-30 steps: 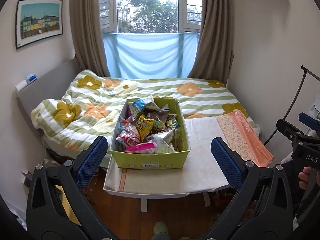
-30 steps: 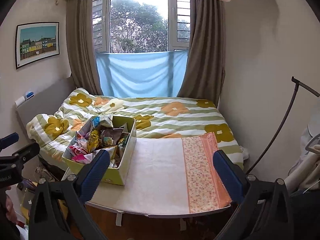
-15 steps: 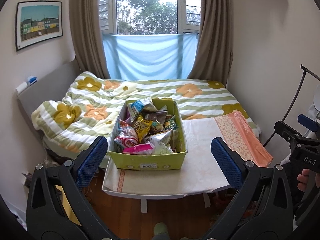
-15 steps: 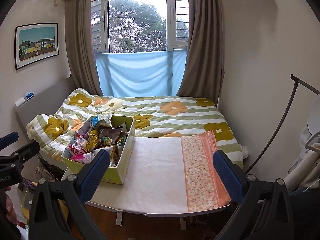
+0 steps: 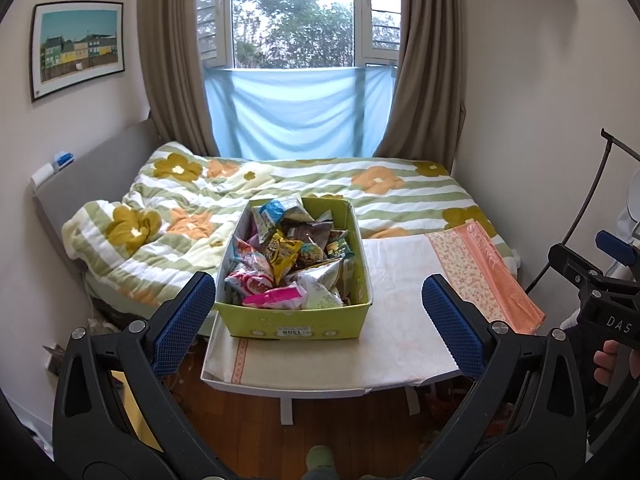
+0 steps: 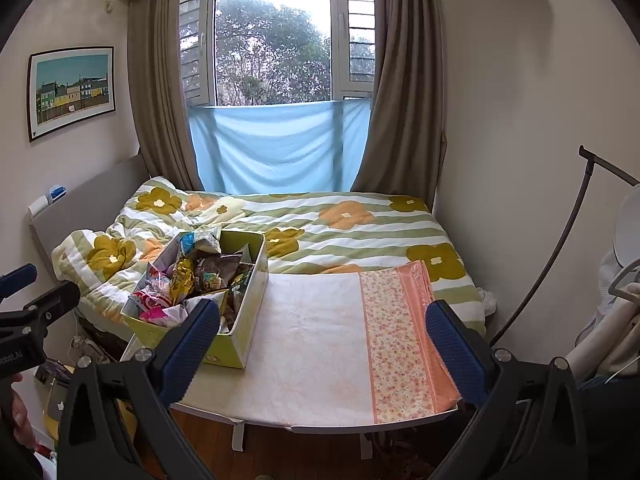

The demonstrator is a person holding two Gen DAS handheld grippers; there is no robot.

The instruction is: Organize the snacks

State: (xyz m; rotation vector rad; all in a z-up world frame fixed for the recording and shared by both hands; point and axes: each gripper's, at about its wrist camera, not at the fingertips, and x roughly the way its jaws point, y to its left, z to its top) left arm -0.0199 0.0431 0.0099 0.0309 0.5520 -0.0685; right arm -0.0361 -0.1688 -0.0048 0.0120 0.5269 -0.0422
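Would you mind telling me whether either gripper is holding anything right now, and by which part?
Nothing is held. The left gripper and right gripper are both open, short of the snack box.

Green cardboard box (image 5: 296, 322) sits upright on the left part of the table, open top, white label on its near wall. It's heaped with mixed snack packets (image 5: 288, 264) lying at all angles: pink one (image 5: 272, 300) at front, yellow one (image 5: 282, 252) mid-pile, blue-white one (image 5: 272, 212) sticking up at the back.

Both wrist views face the window from near the table (image 5: 304, 376), left view centred on the snack box (image 5: 296, 320), right view further right, sharing the bed (image 6: 360, 232)
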